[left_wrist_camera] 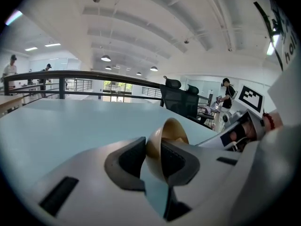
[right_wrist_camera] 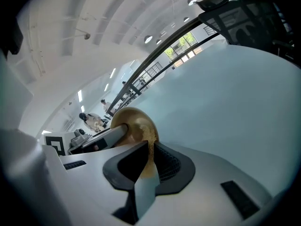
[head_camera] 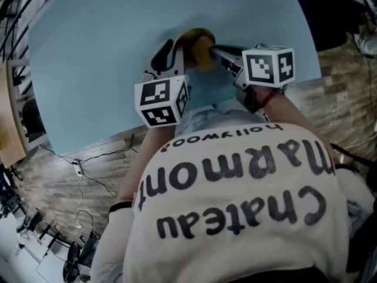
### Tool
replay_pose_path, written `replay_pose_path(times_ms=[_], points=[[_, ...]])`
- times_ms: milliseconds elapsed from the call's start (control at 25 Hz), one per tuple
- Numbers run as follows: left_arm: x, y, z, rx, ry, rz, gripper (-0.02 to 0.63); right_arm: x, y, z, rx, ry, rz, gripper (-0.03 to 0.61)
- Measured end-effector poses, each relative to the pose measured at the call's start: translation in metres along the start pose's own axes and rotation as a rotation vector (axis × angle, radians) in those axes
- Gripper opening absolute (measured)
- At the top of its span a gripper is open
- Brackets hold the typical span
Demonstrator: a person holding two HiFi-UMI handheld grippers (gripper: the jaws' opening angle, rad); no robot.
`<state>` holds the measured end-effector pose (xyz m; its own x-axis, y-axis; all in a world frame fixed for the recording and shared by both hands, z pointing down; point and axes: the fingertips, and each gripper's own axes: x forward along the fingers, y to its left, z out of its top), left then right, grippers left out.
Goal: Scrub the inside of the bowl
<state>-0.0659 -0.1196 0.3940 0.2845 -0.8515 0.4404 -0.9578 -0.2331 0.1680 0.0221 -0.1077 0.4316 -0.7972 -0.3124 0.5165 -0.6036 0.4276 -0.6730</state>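
Note:
A golden-tan bowl (head_camera: pixel 189 38) is tipped up on its side over the pale blue table (head_camera: pixel 106 52). My left gripper (head_camera: pixel 177 50) is shut on the bowl's wall; in the left gripper view the bowl (left_wrist_camera: pixel 173 130) has one pad inside its wall and one outside. My right gripper (head_camera: pixel 213 53) comes in from the right. In the right gripper view it is shut on a thin tan scrub pad (right_wrist_camera: pixel 149 160), whose upper edge lies against the bowl (right_wrist_camera: pixel 135 122). The left gripper (right_wrist_camera: pixel 96 140) shows beside the bowl in that view. The bowl's inside is mostly hidden.
The person's torso in a printed cream shirt (head_camera: pixel 235 199) fills the near part of the head view. Wooden floor with cables (head_camera: pixel 82 175) lies below the table's front edge. Black office chairs (left_wrist_camera: pixel 181 100) stand beyond the table's far side, with people in the distance.

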Motion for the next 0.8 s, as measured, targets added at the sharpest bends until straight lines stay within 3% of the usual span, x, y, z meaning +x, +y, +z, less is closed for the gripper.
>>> replay_pose_path(times_ms=[200, 320, 440, 640, 800], points=[[-0.004, -0.024, -0.012, -0.089, 0.004, 0.091, 0.060, -0.020, -0.006, 0.005, -0.033, 0.038, 0.075, 0.060], [-0.008, -0.051, -0.012, -0.103, 0.005, 0.118, 0.060, -0.037, -0.004, 0.006, -0.008, 0.053, 0.138, 0.060], [-0.018, -0.065, -0.010, -0.101, 0.000, 0.144, 0.060, -0.044, 0.009, 0.005, -0.060, 0.073, 0.188, 0.060], [-0.031, -0.060, -0.018, -0.129, -0.008, 0.191, 0.052, -0.038, 0.037, -0.008, -0.137, 0.129, 0.317, 0.058], [-0.040, -0.050, -0.036, -0.150, 0.000, 0.225, 0.049, -0.026, 0.041, -0.026, -0.183, 0.155, 0.333, 0.058]])
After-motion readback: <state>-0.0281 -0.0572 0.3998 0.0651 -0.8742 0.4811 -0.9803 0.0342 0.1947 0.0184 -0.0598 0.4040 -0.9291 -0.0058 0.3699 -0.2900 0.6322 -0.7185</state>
